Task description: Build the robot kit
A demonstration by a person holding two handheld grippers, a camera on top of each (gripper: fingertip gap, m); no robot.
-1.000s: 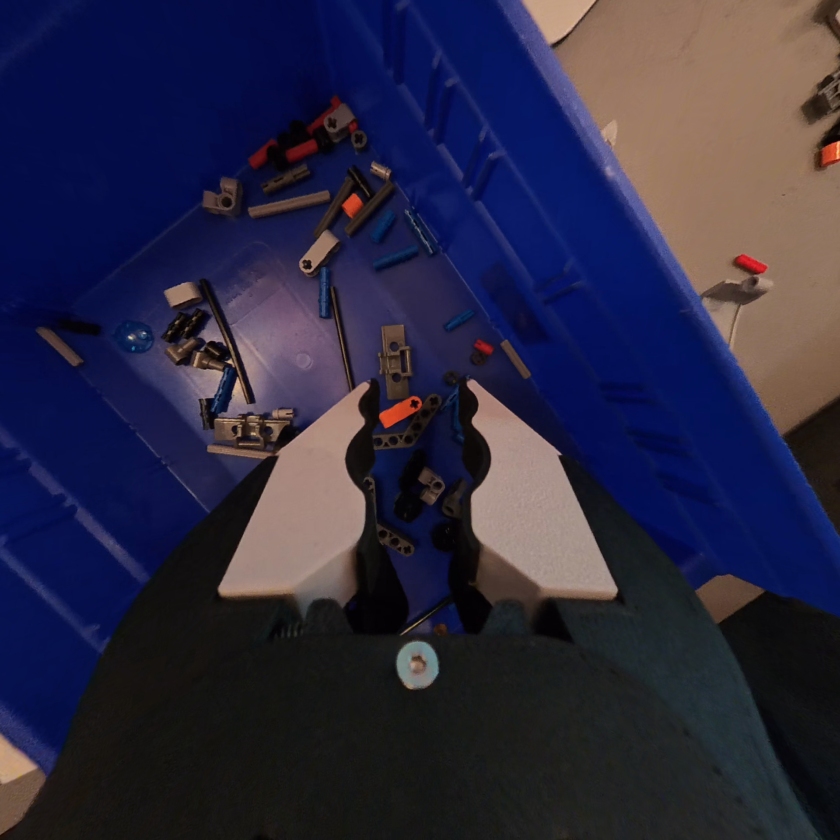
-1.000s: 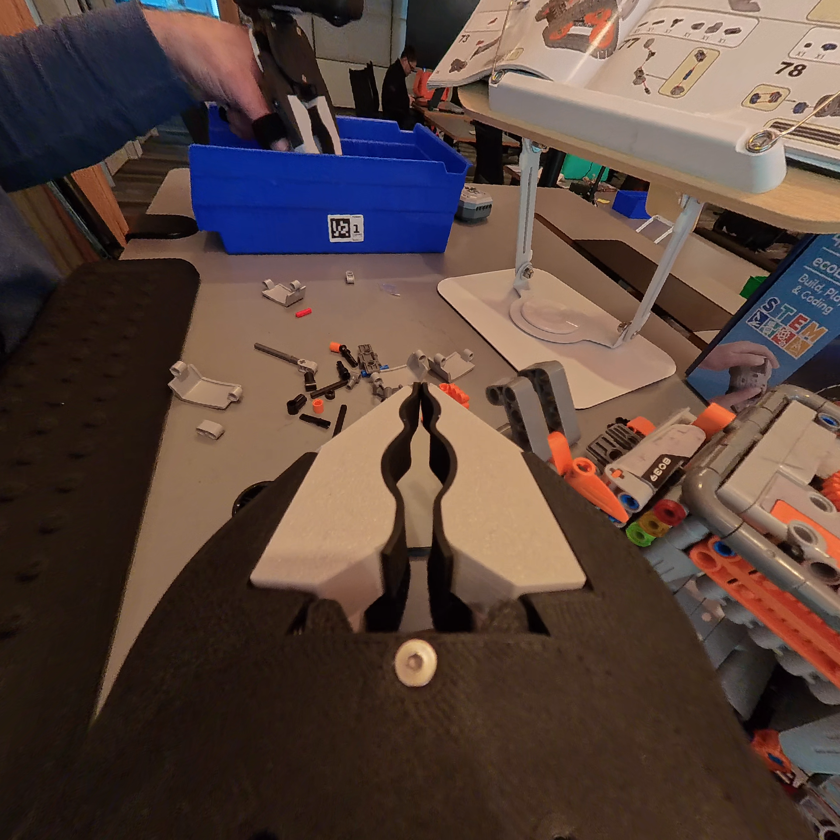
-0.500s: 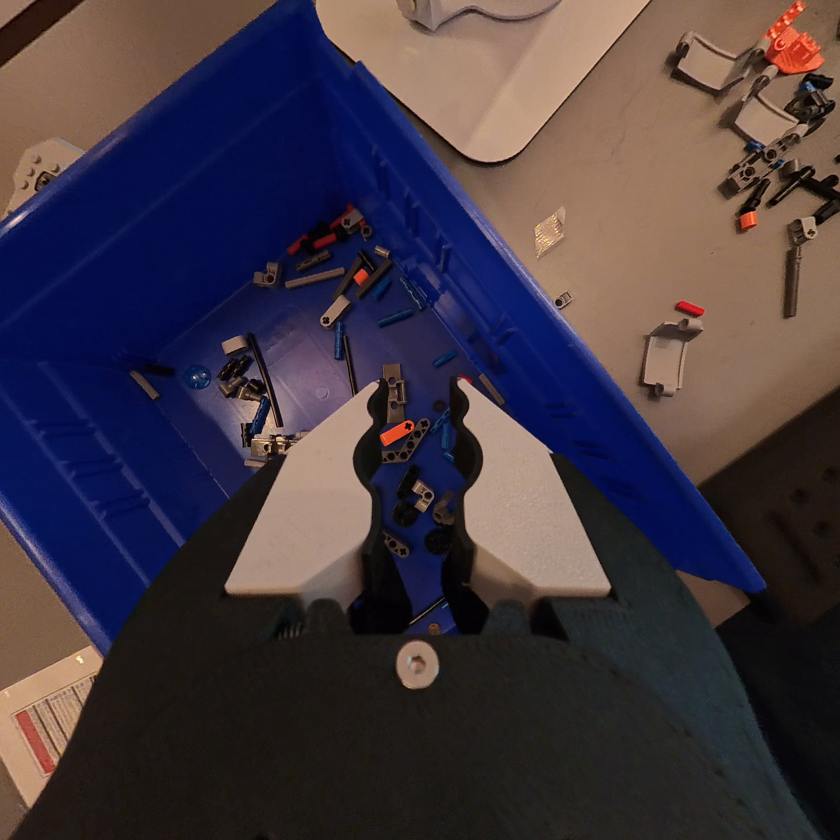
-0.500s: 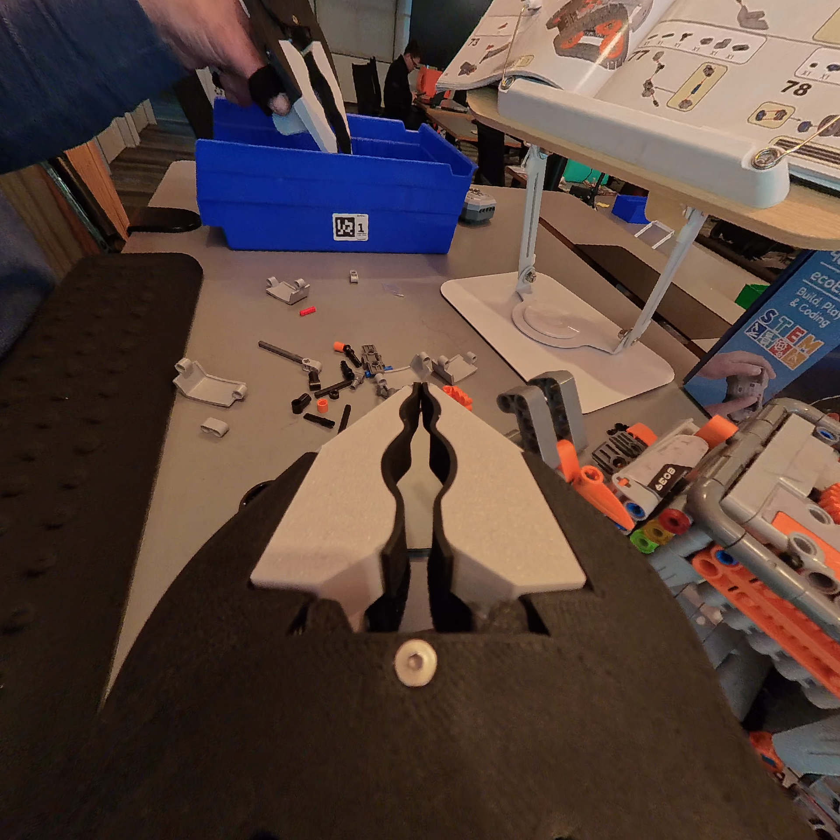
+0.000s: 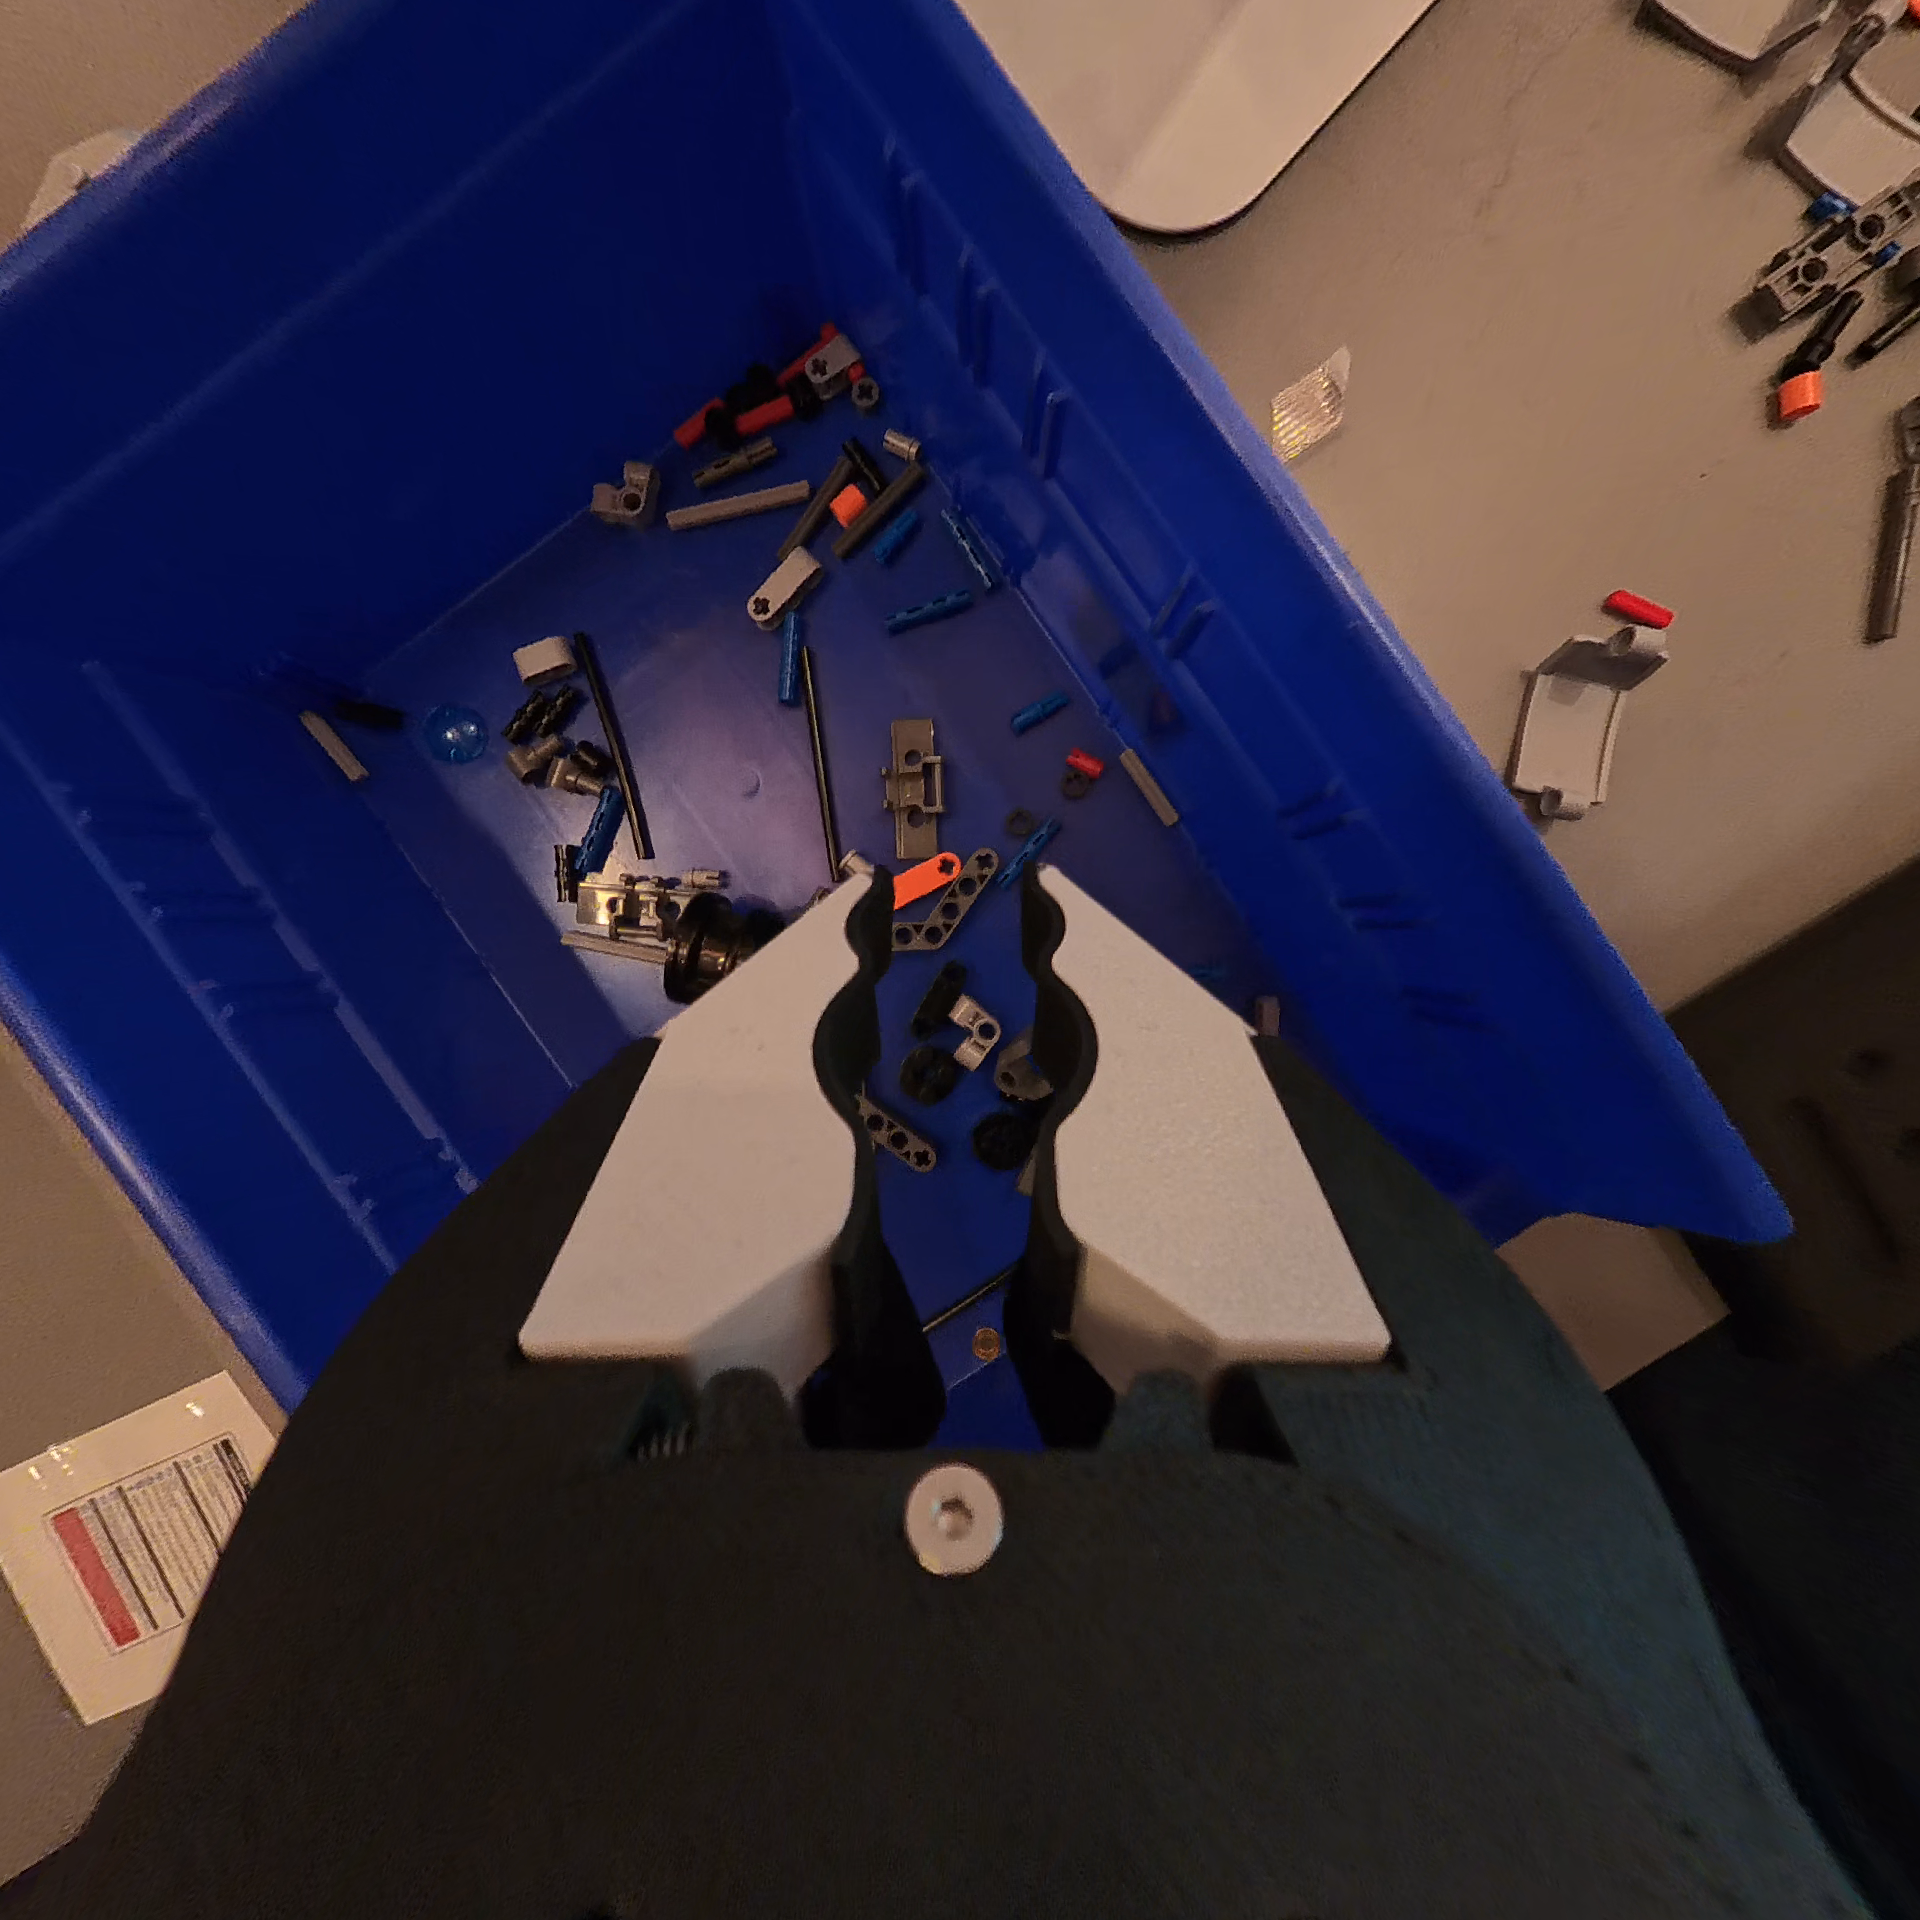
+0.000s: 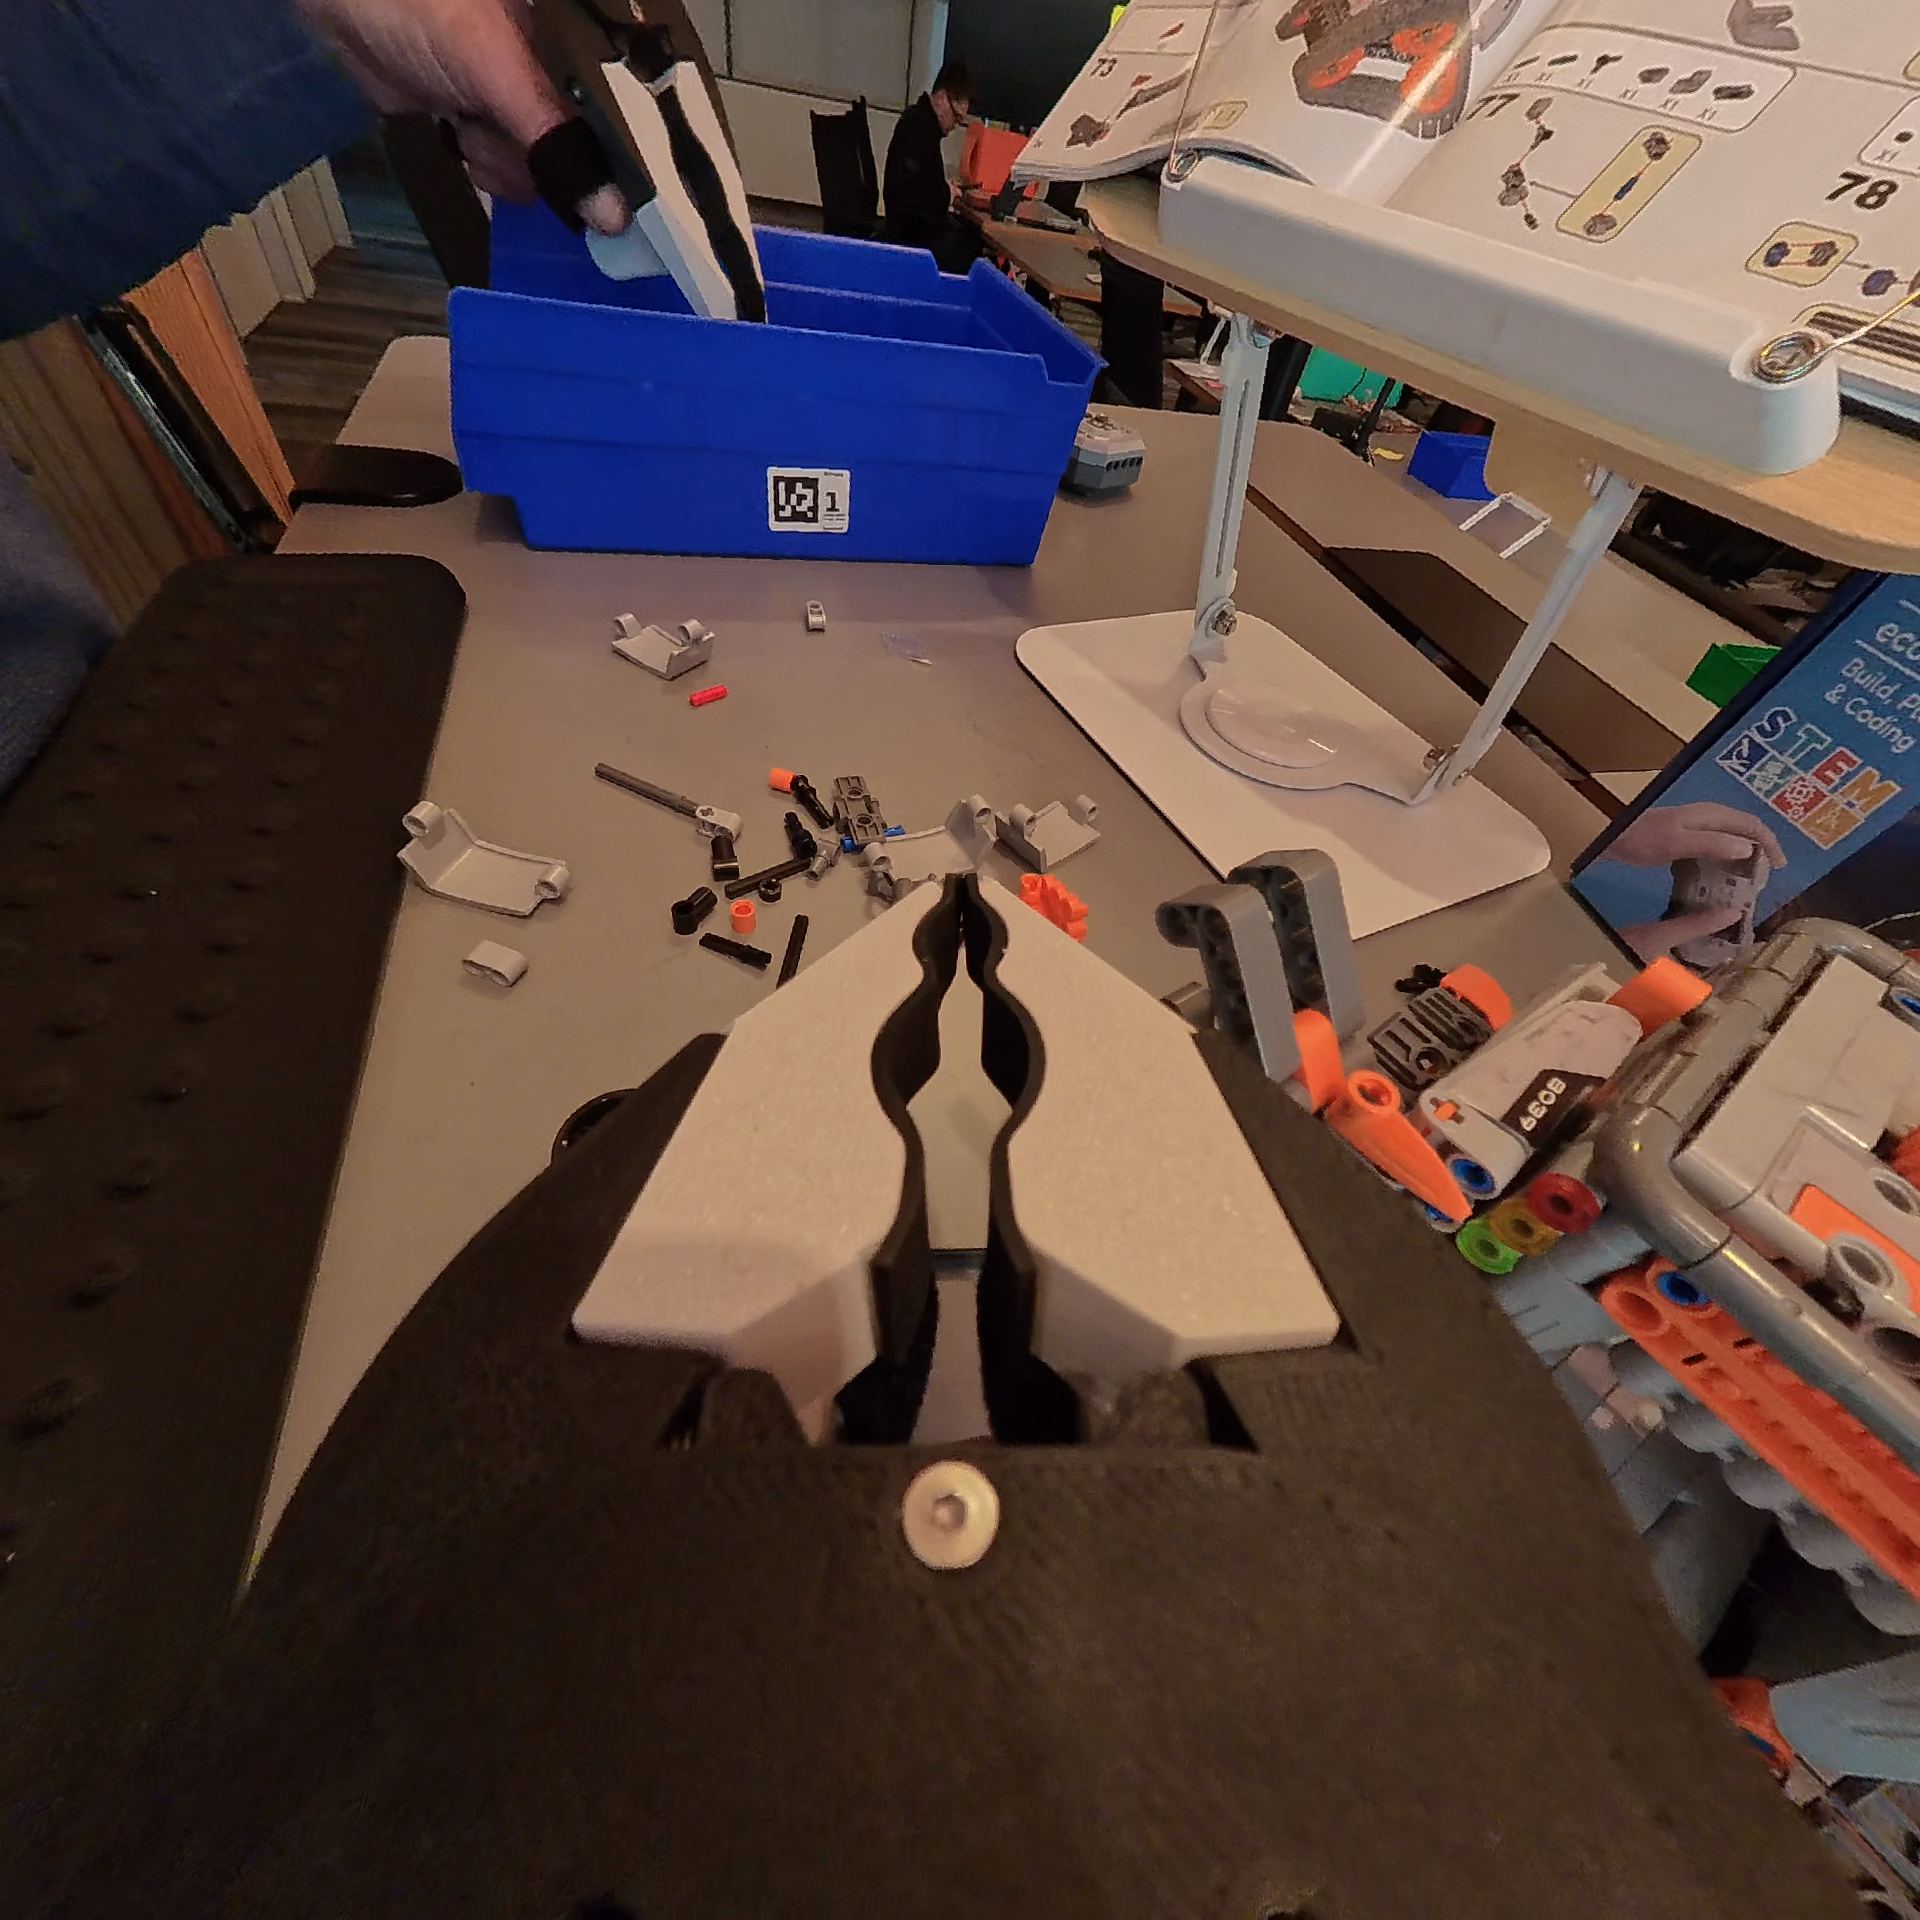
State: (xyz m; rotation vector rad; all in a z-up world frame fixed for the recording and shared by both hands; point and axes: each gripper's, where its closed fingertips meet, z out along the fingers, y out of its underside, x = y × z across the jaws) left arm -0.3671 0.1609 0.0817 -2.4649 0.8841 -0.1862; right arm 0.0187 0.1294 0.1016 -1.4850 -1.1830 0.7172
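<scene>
My left gripper (image 5: 956, 885) is open and empty, pointing down into a blue bin (image 5: 312, 416). Below its tips lie an orange flat piece (image 5: 925, 878) and a grey angled beam (image 5: 940, 914); a black wheel (image 5: 707, 940) lies beside the left finger. In the right wrist view a hand holds this gripper (image 6: 696, 208) over the bin (image 6: 769, 416). My right gripper (image 6: 961, 891) is shut and empty, low over the grey table (image 6: 914, 717), just short of loose small pieces (image 6: 790, 842) and an orange gear (image 6: 1055, 899).
A white book stand (image 6: 1299, 748) holds an open instruction booklet (image 6: 1558, 114) at the right. A part-built grey and orange model (image 6: 1714, 1195) and a blue box (image 6: 1808, 758) crowd the right side. A black mat (image 6: 187, 935) lies left. Grey panels (image 5: 1569, 717) lie beside the bin. My right fingertips sit around 40 centimetres from my left ones. It is some 7 centimetres from my left tips to the orange flat piece (image 5: 925, 878).
My left gripper rose out of the bin, then came a little closer to it again, and its jaws narrowed slightly. The right gripper has hardly moved and stays shut.
</scene>
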